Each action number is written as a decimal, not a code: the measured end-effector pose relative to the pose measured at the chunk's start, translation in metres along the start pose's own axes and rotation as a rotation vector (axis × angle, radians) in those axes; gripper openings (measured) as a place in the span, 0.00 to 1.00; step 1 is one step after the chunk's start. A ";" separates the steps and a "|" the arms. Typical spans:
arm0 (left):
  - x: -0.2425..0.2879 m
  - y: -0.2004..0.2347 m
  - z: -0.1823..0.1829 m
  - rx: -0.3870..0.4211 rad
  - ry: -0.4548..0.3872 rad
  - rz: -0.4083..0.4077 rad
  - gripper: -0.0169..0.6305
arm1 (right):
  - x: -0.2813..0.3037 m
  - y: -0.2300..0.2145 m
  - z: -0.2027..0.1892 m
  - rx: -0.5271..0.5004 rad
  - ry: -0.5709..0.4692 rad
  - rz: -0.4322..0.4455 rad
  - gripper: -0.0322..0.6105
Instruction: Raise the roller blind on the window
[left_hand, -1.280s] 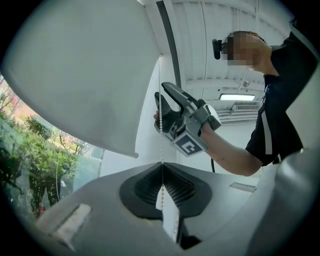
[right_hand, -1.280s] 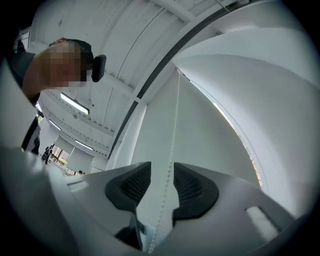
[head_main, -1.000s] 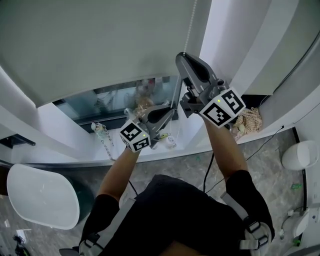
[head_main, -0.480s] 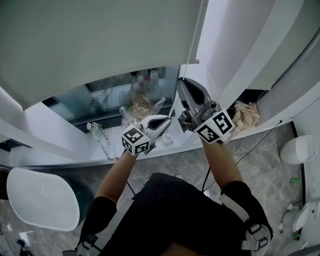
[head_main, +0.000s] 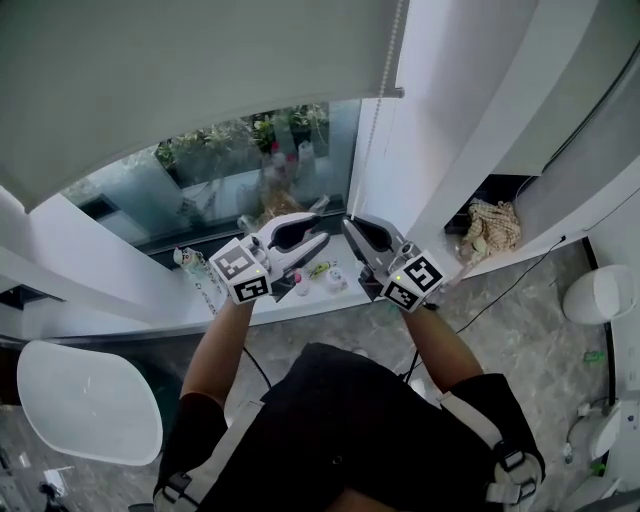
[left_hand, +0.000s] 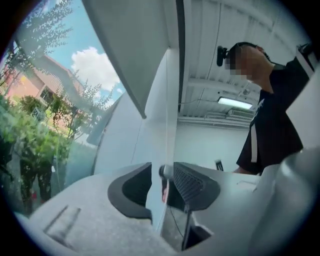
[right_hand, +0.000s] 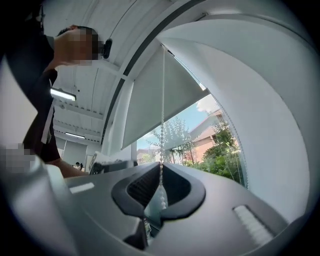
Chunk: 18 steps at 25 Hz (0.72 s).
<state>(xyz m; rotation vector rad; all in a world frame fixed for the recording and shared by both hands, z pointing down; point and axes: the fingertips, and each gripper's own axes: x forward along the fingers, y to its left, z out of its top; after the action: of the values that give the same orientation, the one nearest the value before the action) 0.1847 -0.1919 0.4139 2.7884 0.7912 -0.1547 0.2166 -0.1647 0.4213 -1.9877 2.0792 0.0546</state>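
Below you, the white window sill (head_main: 330, 298) carries a metal chain (head_main: 205, 285) at its left and small bits (head_main: 325, 272) near the middle. A black cable (head_main: 525, 285) trails across the grey floor (head_main: 545, 335) at right.

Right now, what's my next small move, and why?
Probably lift the left gripper up the bead chain and close it above the right gripper. The right is clamped on the chain. The left's fingers have just been opening, with the chain free between them. The roller blind covers the upper window.
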 end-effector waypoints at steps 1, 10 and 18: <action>0.007 -0.003 0.023 0.009 -0.042 -0.021 0.25 | 0.001 0.001 0.000 0.002 -0.001 0.002 0.07; 0.077 -0.032 0.149 0.047 -0.216 -0.213 0.25 | -0.002 0.007 0.000 0.007 -0.002 0.003 0.07; 0.111 -0.050 0.164 0.164 -0.159 -0.261 0.21 | -0.013 0.007 -0.006 0.010 0.017 0.015 0.07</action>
<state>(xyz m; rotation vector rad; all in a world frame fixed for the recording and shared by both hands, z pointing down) 0.2463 -0.1367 0.2272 2.7639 1.1437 -0.5016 0.2090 -0.1527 0.4287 -1.9735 2.1015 0.0303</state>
